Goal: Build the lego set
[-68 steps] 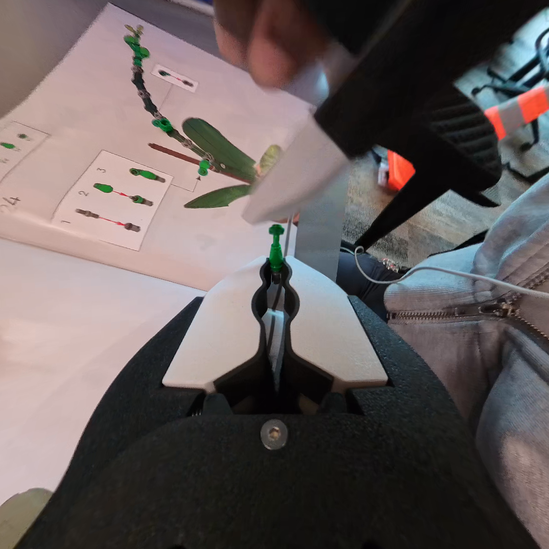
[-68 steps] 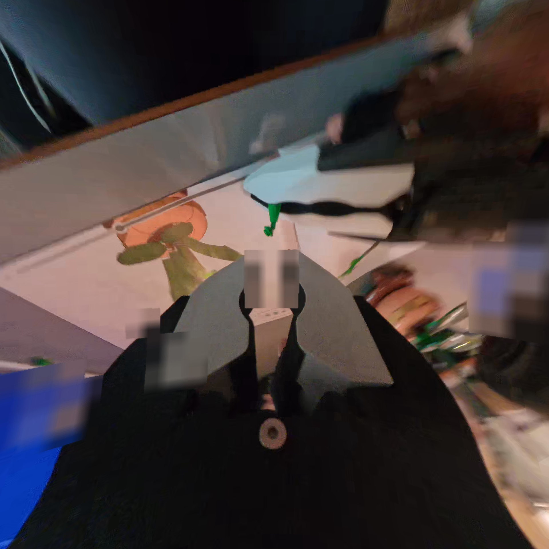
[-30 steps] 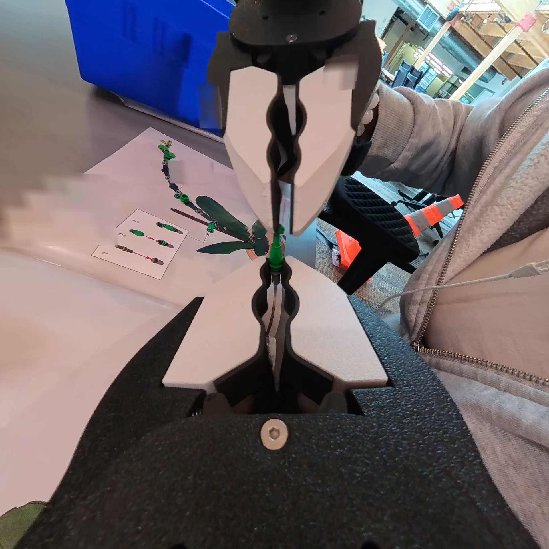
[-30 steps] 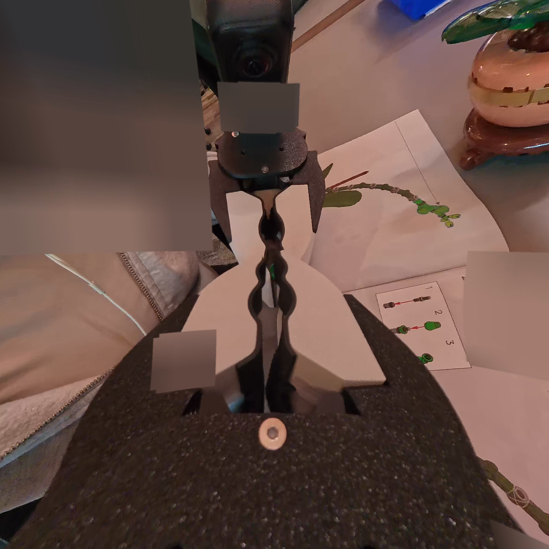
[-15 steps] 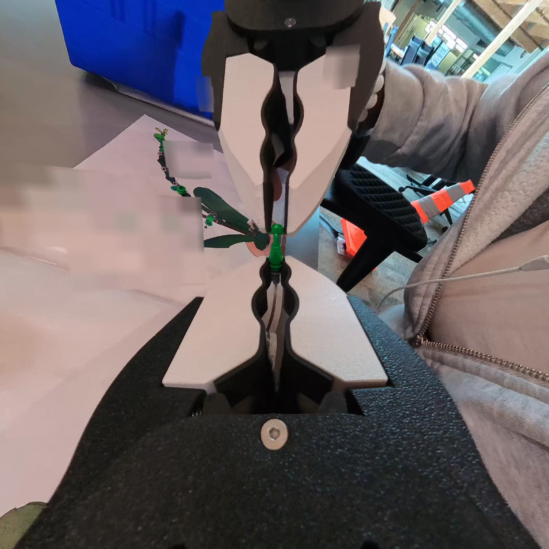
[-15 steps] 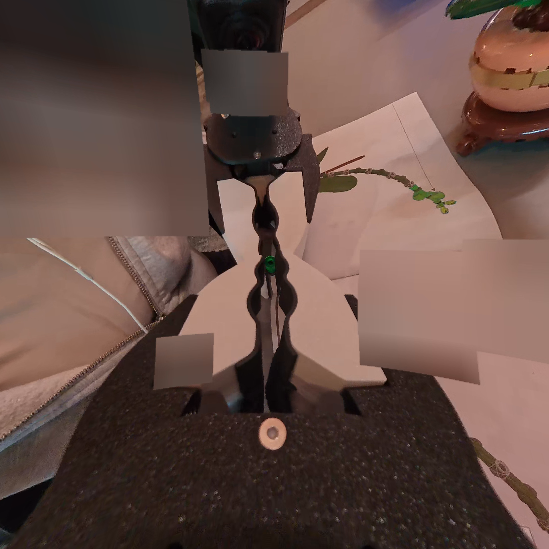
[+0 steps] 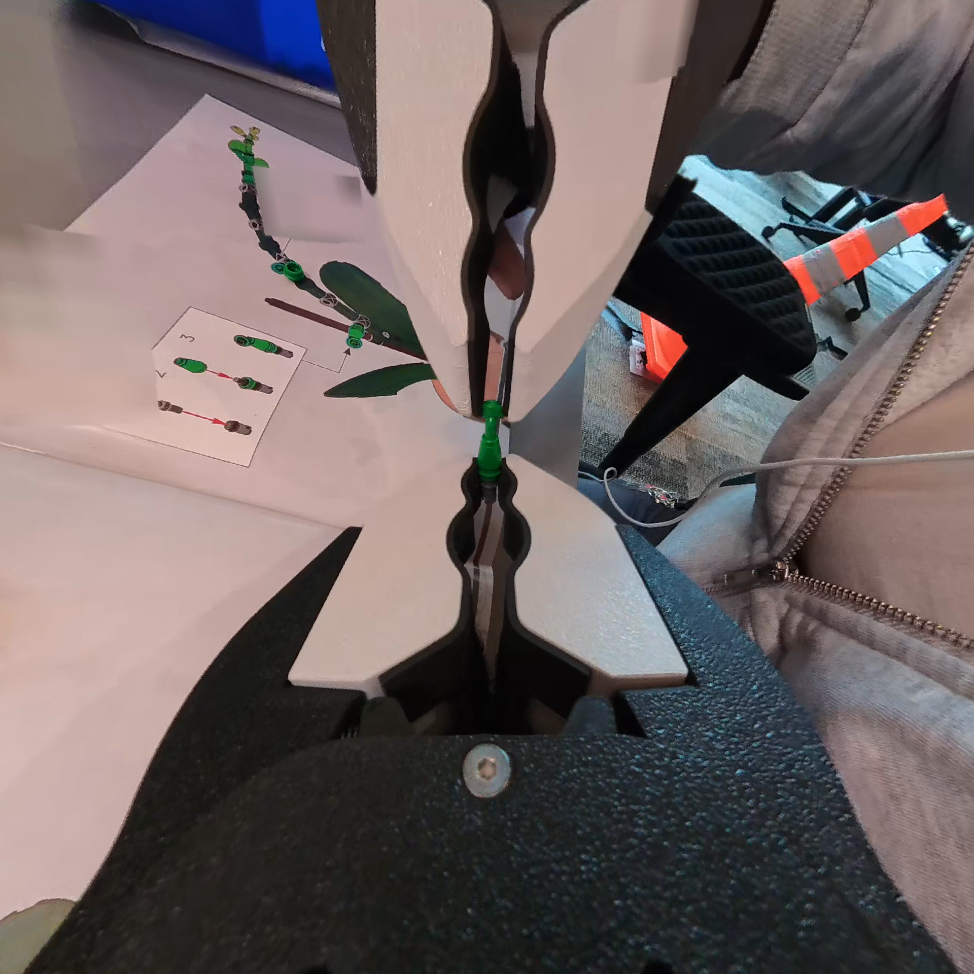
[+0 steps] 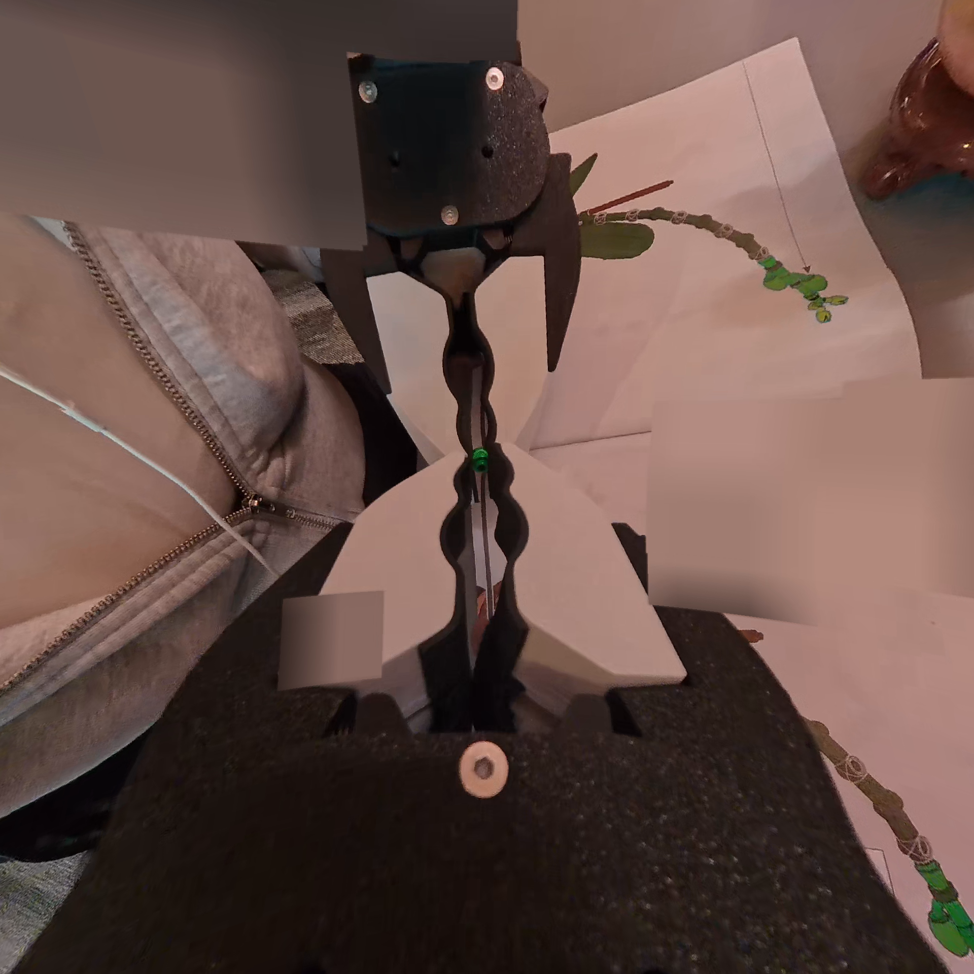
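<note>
- The left gripper (image 7: 489,469) is clamping the lower end of a small green peg (image 7: 489,448), its white fingers (image 7: 411,580) drawn together on the piece; a short dark stub is showing just below the green, inside the notch.
- The peg is standing out past the fingertips, pointing straight at the right gripper (image 7: 493,414).
- The right gripper is meeting the peg's upper cap tip to tip; in its own view the green cap (image 8: 479,459) is sitting between the near-closed fingertips (image 8: 421,527). Pads appear to be pressing on it, though contact on the far side is partly hidden.
- Both grippers are hovering above the printed instruction sheet (image 7: 221,379) on the pale table (image 7: 105,580), close to the person's grey zipped jacket (image 7: 869,580).
- Judgement on handling: the piece is tiny and slick, so both axes are best kept in line; any twist risks levering it out of one grasp.
- Judgement: one gripper should be keeping firm pressure while the other is easing, never both loosening together.
- A drop here would likely be landing in the lap or off the table edge.
</note>
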A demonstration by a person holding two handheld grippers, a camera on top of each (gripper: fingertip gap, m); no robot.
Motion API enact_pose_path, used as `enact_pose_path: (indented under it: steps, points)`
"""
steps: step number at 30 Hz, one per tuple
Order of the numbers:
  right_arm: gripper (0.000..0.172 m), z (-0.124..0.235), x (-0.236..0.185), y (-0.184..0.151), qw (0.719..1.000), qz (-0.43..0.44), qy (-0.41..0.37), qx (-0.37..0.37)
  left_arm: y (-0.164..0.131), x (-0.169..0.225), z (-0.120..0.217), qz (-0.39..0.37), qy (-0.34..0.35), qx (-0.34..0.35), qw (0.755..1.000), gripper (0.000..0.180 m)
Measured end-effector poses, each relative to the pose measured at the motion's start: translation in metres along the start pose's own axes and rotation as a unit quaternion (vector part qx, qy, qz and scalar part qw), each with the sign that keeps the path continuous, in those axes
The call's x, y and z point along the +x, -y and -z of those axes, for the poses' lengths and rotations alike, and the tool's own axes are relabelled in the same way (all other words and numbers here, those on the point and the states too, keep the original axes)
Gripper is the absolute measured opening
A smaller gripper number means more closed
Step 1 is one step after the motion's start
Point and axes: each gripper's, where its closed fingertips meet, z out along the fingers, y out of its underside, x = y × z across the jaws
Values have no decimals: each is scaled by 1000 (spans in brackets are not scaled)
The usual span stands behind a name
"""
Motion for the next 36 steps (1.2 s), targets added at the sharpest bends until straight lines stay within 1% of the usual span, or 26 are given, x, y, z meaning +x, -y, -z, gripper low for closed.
enact_pose_path:
  steps: [10,17,36]
  points:
    - [5,-6,-2,-14,999,2,-6,-32,-13,1,-8,-22,14,-55,998,4]
    - [5,-10,-2,-18,999,0,-7,-42,-18,1,-11,-31,20,-78,996,4]
    - [5,-12,-4,-19,999,-4,-7,-45,-19,1,-11,-35,23,-80,996,4]
